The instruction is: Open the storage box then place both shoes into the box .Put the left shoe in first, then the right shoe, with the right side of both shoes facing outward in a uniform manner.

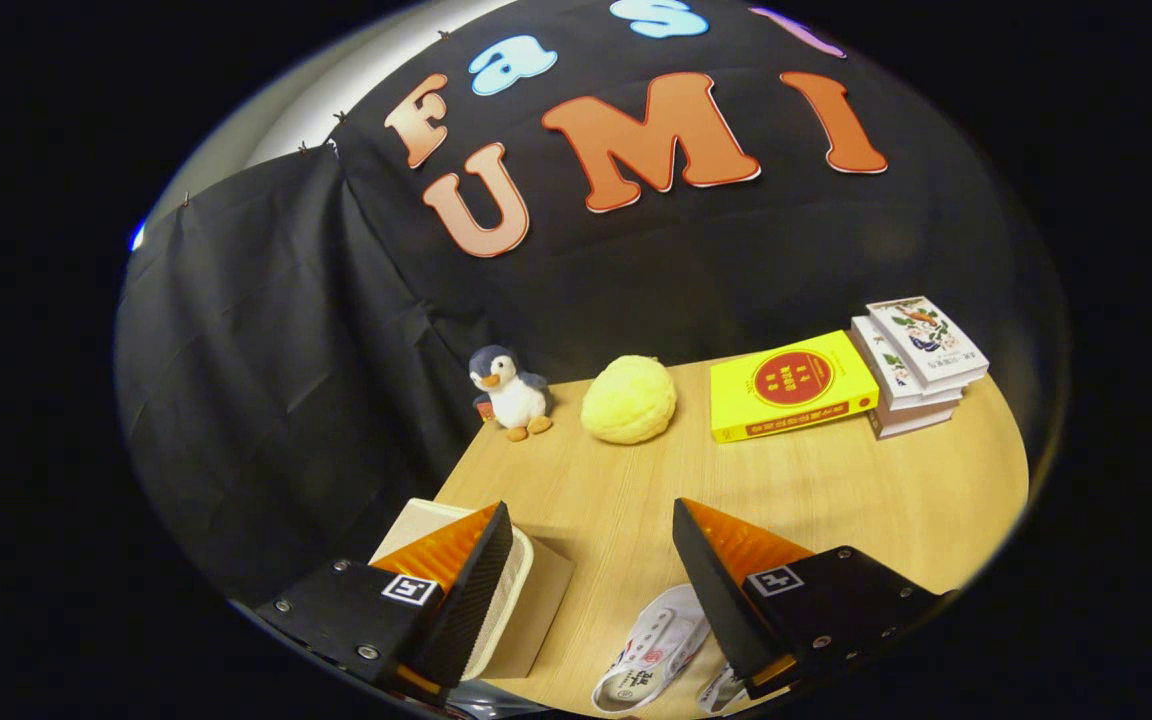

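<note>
My gripper [591, 520] is open above the wooden table [836, 490], with only bare table top between its fingers. Under and behind the left finger [471, 585] stands the beige storage box [536, 590]; I cannot tell whether its lid is raised. A white shoe [651, 650] with laces and a printed sole tip lies on the table low between the fingers, close to the right finger [711, 590]. A bit of a second white shoe [721, 690] peeks out under the right finger.
At the back of the table stand a plush penguin [509, 391], a yellow round plush [629, 400], a yellow book [791, 385] and a stack of white books [916, 365]. Black cloth walls close the back and left.
</note>
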Motion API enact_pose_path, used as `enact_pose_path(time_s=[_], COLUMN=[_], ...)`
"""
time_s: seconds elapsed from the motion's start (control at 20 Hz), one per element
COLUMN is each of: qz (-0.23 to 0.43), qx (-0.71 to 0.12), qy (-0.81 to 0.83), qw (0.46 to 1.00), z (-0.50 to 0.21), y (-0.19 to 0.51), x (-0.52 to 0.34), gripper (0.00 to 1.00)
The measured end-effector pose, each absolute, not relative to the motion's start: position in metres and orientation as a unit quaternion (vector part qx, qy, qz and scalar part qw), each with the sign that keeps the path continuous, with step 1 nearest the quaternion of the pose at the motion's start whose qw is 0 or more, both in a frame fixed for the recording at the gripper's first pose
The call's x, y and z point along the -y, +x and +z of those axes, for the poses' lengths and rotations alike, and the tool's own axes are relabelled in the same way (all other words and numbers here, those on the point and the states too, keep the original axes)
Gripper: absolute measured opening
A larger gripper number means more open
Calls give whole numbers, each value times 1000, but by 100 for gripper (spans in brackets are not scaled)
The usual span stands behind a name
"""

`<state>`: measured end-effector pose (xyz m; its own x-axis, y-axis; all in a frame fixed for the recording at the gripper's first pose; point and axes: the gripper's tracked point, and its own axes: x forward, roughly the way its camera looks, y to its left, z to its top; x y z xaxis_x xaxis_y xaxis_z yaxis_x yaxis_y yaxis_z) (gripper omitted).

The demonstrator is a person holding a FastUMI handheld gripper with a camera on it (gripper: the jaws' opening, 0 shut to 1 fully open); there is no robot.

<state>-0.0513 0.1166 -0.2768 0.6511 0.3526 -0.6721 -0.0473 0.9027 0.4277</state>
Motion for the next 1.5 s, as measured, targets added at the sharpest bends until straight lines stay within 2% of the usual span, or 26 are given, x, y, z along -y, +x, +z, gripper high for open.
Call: enact_pose_path(time_s=[0.65,1.2,1.5], qz=[212,260,284], qx=[-535,-585,-590], qy=[273,342,368], qw=[771,688,660], z=[-346,-377,-363], y=[-117,-149,-156], x=[-221,-275,-288], gripper=[96,96,95])
